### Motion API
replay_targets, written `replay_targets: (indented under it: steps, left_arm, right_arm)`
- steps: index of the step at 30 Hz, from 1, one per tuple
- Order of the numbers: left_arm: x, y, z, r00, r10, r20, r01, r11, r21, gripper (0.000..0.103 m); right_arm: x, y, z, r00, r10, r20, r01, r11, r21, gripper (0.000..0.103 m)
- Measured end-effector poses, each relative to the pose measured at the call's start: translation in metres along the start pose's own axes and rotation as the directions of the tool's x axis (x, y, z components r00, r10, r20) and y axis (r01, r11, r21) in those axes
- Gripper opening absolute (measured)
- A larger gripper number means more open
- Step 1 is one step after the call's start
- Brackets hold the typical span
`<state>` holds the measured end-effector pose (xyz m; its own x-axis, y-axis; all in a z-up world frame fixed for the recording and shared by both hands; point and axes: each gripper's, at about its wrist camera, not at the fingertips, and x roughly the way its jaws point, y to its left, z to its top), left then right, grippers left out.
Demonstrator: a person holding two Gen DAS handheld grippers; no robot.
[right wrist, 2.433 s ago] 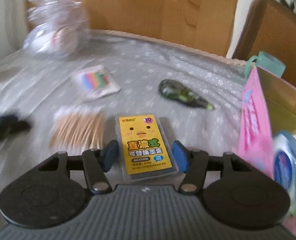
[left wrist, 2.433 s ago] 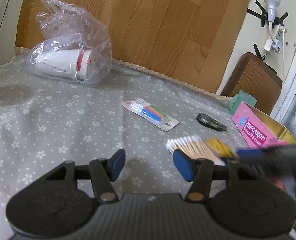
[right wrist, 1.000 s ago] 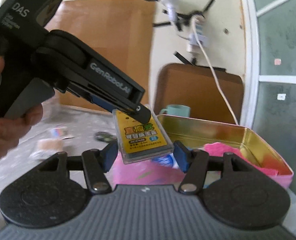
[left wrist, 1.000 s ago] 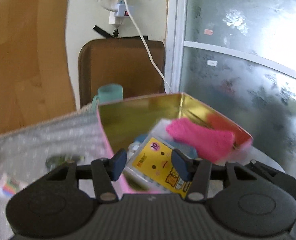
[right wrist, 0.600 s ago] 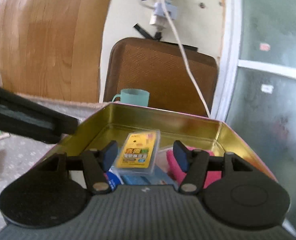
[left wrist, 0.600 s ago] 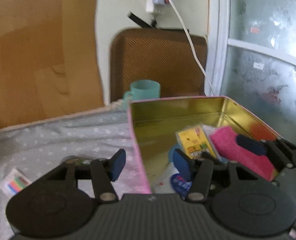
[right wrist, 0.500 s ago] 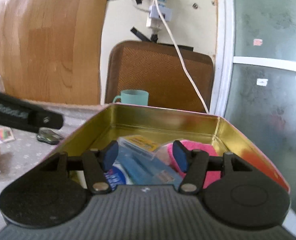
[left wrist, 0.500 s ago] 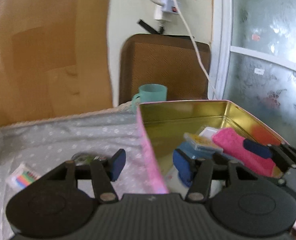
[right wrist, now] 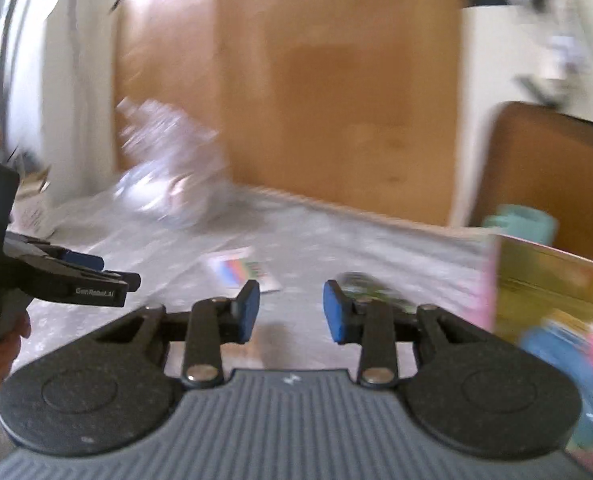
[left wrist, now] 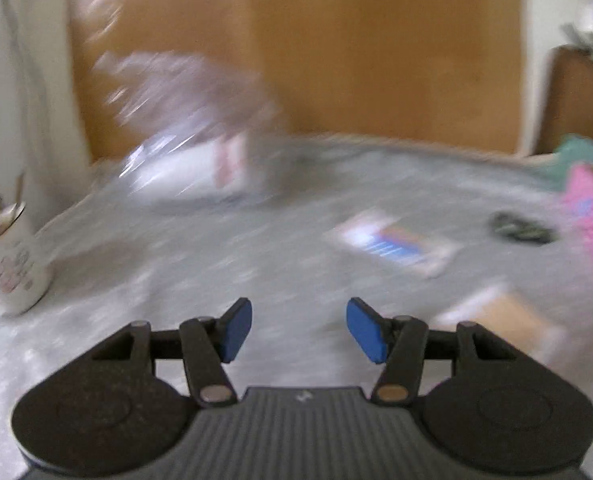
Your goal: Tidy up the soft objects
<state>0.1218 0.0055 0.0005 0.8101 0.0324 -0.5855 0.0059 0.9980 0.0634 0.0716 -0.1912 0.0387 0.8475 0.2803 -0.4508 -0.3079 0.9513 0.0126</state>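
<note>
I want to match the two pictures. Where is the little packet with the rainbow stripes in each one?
Left wrist view: the striped packet lies right of centre on the grey cloth.
Right wrist view: the same packet lies just left of centre, beyond the right gripper.
Shared landmark: the crinkly clear plastic bag by the wooden board.

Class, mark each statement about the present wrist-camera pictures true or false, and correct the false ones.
1. Nothing sits between the left gripper's blue pads. True.
2. The right gripper is clamping the yellow card case. False: its jaws have just been closing, but nothing is between them.
3. A flat packet with coloured stripes lies on the grey tablecloth. True.
4. The pink tin is empty. False: blue and pink items show inside it.
5. The teal mug stands in the middle of the cloth. False: it stands at the far edge, behind the tin.
</note>
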Motion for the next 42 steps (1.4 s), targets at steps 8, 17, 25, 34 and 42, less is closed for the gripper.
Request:
replay_targets:
  steps: [8,17,25,34,42]
  left_arm:
    - [0.023,0.056,-0.017,0.995,0.085,-0.054,-0.09,0.991,-0.096,0.063]
    - [0.023,0.062,-0.02,0.997,0.055,-0.045,-0.06,0.99,-0.129,0.063]
    - [0.019,0.087,-0.023,0.999,0.046,-0.014,-0.048,0.96,-0.276,0.063]
    - [0.019,0.09,-0.023,0.998,0.055,-0.022,-0.059,0.957,-0.284,0.064]
    - [0.017,0.081,-0.024,0.998,0.046,-0.031,-0.052,0.972,-0.231,0.066]
  right_arm:
    - [0.146,0.035,0.039,0.964,0.036,-0.264,-0.052,0.997,-0.055,0.053]
    - [0.198,0.033,0.042,0.897,0.062,-0.437,-0.028,0.996,0.083,0.035]
    - [0.137,0.082,0.025,0.872,0.196,-0.448,-0.252,0.965,-0.069,0.034]
    - [0.041,0.118,-0.008,0.835,0.317,-0.45,-0.438,0.877,-0.195,0.033]
    - [-0.051,0.07,-0.062,0.932,0.182,-0.313,-0.245,0.953,-0.177,0.032]
